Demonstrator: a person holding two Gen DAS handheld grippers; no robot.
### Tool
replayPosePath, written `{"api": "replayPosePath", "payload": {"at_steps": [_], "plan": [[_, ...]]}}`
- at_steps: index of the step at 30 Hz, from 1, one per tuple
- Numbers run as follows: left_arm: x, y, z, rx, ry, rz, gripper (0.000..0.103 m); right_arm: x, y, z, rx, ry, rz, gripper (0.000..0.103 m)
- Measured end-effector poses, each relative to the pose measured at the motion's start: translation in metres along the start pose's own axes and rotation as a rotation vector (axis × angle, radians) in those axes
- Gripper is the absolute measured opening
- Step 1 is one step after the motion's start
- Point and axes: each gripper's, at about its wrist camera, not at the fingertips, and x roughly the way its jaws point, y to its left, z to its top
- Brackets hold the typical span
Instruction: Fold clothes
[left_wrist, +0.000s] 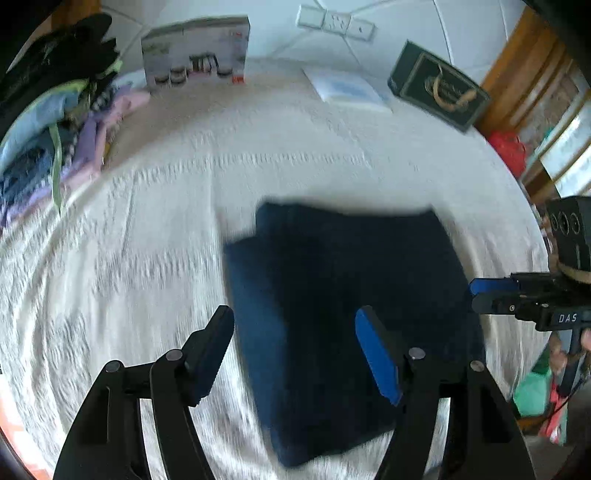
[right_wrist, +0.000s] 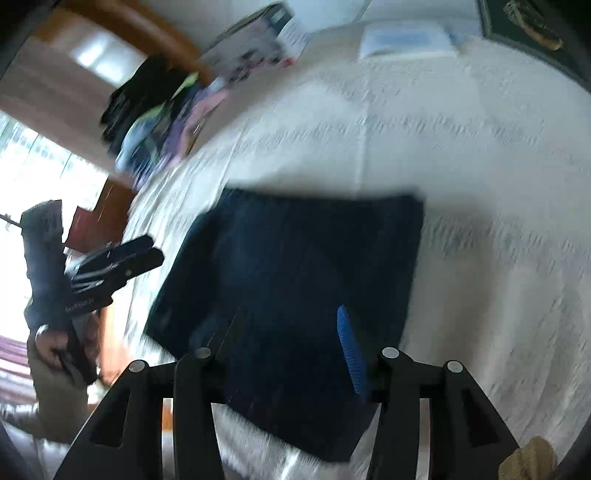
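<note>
A dark navy folded garment (left_wrist: 343, 302) lies flat on the white bedspread (left_wrist: 155, 236); it also shows in the right wrist view (right_wrist: 295, 288). My left gripper (left_wrist: 295, 350) is open and empty, hovering above the garment's near left part. My right gripper (right_wrist: 280, 354) is open and empty above the garment's near edge. In the left wrist view the right gripper (left_wrist: 480, 291) appears at the garment's right side. In the right wrist view the left gripper (right_wrist: 147, 251) shows at the garment's left side. Both views are motion-blurred.
A pile of mixed clothes (left_wrist: 55, 122) sits at the far left of the bed. A printed box (left_wrist: 195, 55), a white flat packet (left_wrist: 347, 90) and a dark green box (left_wrist: 437, 86) stand along the headboard. A wooden cabinet (left_wrist: 528, 85) is at the right.
</note>
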Motion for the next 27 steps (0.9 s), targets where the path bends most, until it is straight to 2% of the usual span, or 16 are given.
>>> {"api": "replayPosePath", "payload": {"at_steps": [3,4,6,9,11,13,14,16,21,25,27], "plan": [[0.025,0.014,-0.025,-0.012,0.082,0.087,0.072,0.012,0.002,-0.024,-0.002,0.049,0.011,0.047],[0.032,0.019,-0.032,-0.024,0.099,0.096,0.074,0.018,-0.001,-0.031,0.002,0.067,-0.01,0.04],[0.033,0.023,-0.037,-0.055,0.081,0.089,0.078,0.027,-0.009,-0.042,0.028,0.085,-0.044,0.024],[0.017,0.022,-0.035,-0.064,0.033,0.082,0.078,0.022,-0.021,-0.049,0.085,0.068,-0.035,0.024],[0.0,0.025,-0.032,-0.096,-0.031,0.056,0.082,0.012,-0.024,-0.052,0.112,0.035,-0.012,0.04],[-0.01,0.031,-0.028,-0.131,-0.087,0.034,0.082,-0.003,-0.025,-0.054,0.128,-0.021,0.003,0.086],[-0.006,0.033,-0.025,-0.143,-0.086,0.031,0.083,-0.007,-0.027,-0.054,0.134,-0.047,-0.022,0.09],[0.003,0.035,-0.021,-0.159,-0.073,0.026,0.083,-0.01,-0.035,-0.051,0.163,-0.073,-0.037,0.09],[0.047,0.022,-0.026,-0.126,0.035,0.019,0.083,-0.009,-0.052,-0.046,0.212,-0.084,-0.031,0.09],[0.055,0.015,-0.025,-0.122,0.032,0.007,0.09,0.0,-0.054,-0.039,0.21,-0.076,-0.026,0.09],[0.059,0.012,-0.024,-0.12,0.031,0.001,0.09,0.008,-0.054,-0.032,0.207,-0.069,-0.029,0.09]]}}
